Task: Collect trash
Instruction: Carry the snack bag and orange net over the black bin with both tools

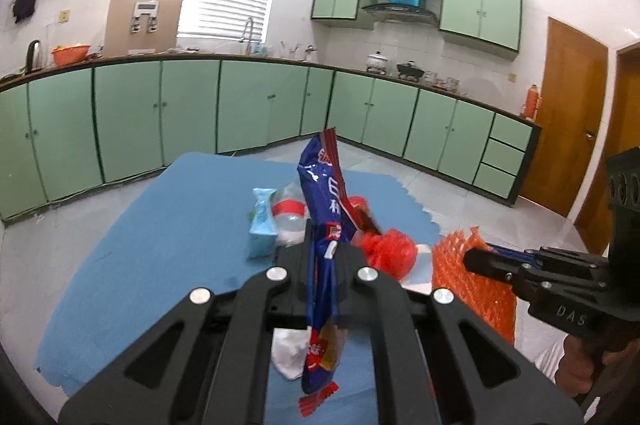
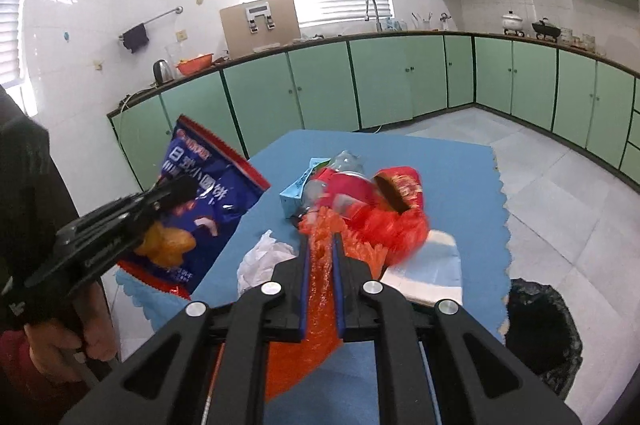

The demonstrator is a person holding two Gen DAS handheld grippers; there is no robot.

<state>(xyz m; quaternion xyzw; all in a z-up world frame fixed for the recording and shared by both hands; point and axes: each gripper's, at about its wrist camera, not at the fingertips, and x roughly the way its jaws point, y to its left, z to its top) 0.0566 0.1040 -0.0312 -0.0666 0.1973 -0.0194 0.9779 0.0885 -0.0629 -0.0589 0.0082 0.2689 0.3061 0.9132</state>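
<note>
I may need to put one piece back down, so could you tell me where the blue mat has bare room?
The blue mat is bare left of the pale blue carton and along its far edge. It is crowded from the plastic bottle to the red bag.

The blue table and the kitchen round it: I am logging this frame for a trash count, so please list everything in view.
snack bag: one, dark blue and red, held up over the table's left edge
foam net: one, orange, held at the table's right
plastic bottle: one, clear with red label, lying mid-table
carton: one, light blue, left of the bottle
red plastic bag: one, mid-table
crumpled tissue: one, white, near edge
table: one, blue top
bin: one, black-lined, on the floor right of the table
cabinets: many, green, along the walls
left hand-held gripper: shut on the snack bag
right hand-held gripper: shut on the foam net
</note>
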